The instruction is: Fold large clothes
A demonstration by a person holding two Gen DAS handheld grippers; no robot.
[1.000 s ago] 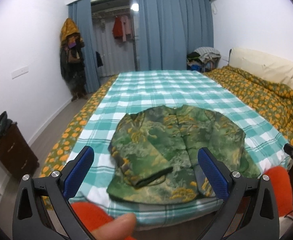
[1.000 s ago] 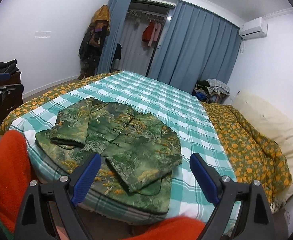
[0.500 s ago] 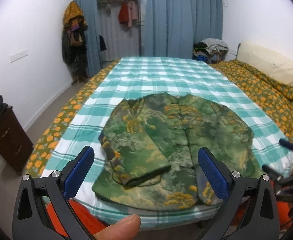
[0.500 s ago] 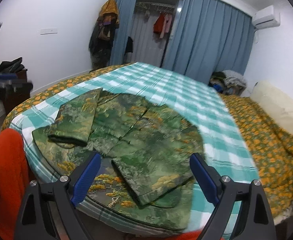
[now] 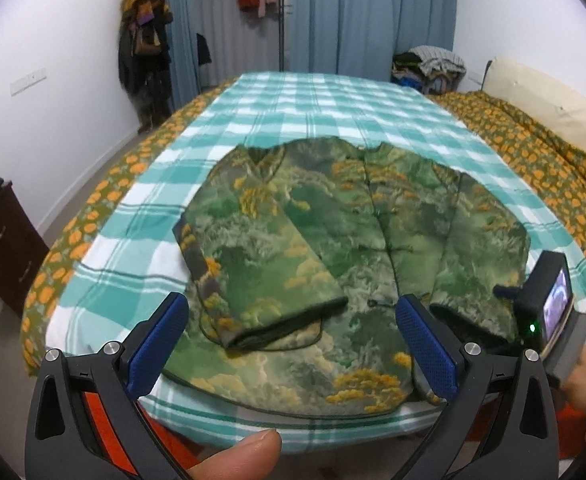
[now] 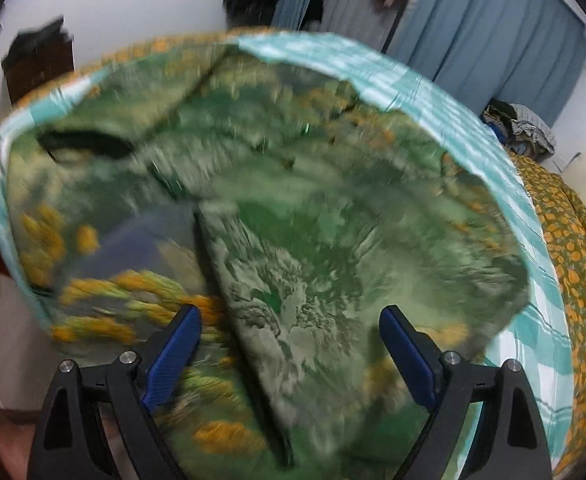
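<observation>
A green jacket (image 5: 353, 248) with a yellow landscape print lies flat near the foot edge of the bed (image 5: 293, 104), on its teal checked sheet, both sleeves folded in over the front. The left claw (image 5: 289, 344) hangs above the hem with its blue pads spread wide, gripping nothing. The right claw (image 6: 289, 356), also spread wide and empty, sits low over the jacket's right folded sleeve (image 6: 293, 292); that view is blurred.
</observation>
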